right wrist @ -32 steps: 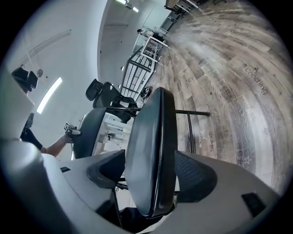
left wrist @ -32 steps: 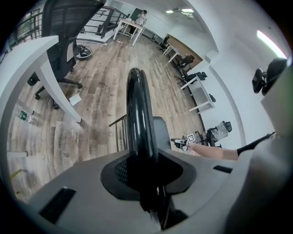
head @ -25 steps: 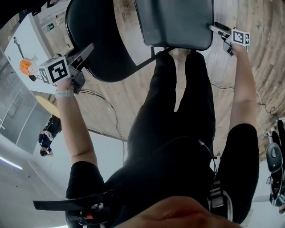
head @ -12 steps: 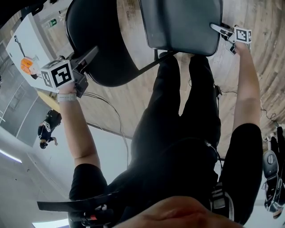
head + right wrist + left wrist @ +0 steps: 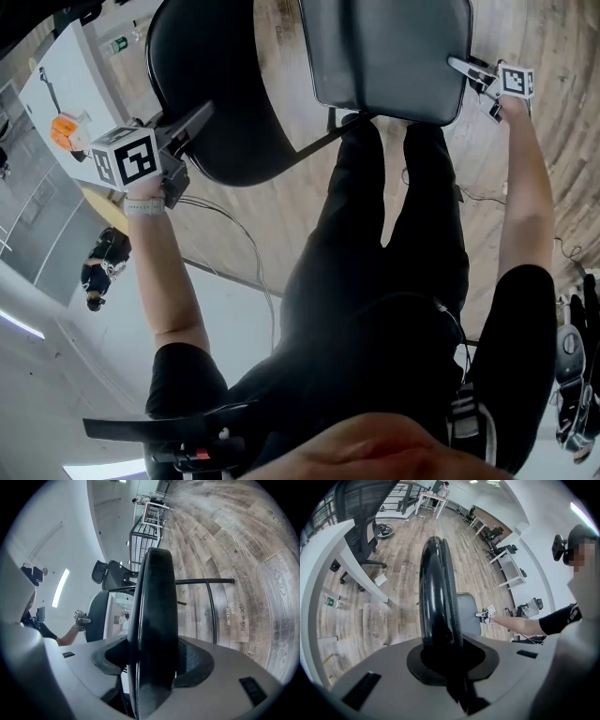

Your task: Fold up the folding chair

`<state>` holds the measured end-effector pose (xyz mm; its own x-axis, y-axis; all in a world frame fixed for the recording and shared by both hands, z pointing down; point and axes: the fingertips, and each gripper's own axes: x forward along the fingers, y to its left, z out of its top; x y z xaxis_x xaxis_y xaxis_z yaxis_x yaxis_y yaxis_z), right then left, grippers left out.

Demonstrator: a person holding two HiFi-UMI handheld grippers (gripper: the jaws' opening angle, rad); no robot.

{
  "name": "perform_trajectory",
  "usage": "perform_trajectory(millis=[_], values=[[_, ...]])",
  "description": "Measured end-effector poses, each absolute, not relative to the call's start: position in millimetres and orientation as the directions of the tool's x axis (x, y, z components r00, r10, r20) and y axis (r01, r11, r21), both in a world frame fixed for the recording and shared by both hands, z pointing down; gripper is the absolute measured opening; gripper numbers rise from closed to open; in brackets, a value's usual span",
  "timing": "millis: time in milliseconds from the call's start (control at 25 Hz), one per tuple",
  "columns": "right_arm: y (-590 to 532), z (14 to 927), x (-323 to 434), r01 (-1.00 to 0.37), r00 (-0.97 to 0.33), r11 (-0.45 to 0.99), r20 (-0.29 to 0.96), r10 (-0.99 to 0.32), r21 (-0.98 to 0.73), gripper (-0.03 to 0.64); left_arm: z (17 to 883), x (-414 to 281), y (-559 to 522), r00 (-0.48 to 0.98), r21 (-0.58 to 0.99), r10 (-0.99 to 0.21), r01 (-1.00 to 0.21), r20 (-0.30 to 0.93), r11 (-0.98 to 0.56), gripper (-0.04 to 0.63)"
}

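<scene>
The folding chair stands in front of me on the wood floor, with its black oval backrest (image 5: 220,84) at the left and its dark grey seat (image 5: 389,52) at the top. My left gripper (image 5: 202,117) grips the backrest's (image 5: 436,597) rim, and its jaws are still closing. My right gripper (image 5: 457,64) straddles the seat's (image 5: 157,611) right edge. Its jaws are closing with the seat between them, and I see gaps beside the seat. A thin black frame tube (image 5: 309,139) runs under the seat.
A white desk (image 5: 56,103) stands at the left, with an office chair (image 5: 358,508) beside it. A cable (image 5: 234,234) trails over the floor by my legs. Another person (image 5: 98,267) is further off at the left. More desks stand far back.
The right gripper has slid a little along the seat's edge, up and to the right in the head view. The left gripper stays on the backrest's rim.
</scene>
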<state>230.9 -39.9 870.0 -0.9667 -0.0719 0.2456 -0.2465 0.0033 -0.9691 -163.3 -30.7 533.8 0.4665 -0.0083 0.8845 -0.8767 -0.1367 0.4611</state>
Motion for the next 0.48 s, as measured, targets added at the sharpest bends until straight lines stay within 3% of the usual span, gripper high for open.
perform_trajectory(millis=[240,480], values=[[-41,802,194,-0.083,-0.994,0.037,0.08,-0.071,-0.996,0.249,506,-181,-30,0.438,0.43,-0.016,-0.889,0.899,-0.157,0.05],[-40,731,130,0.026,-1.0,0.134,-0.024,0.018,-0.991,0.201,475,-217,-31,0.41,0.395,-0.037,-0.896,0.911,-0.201,0.051]])
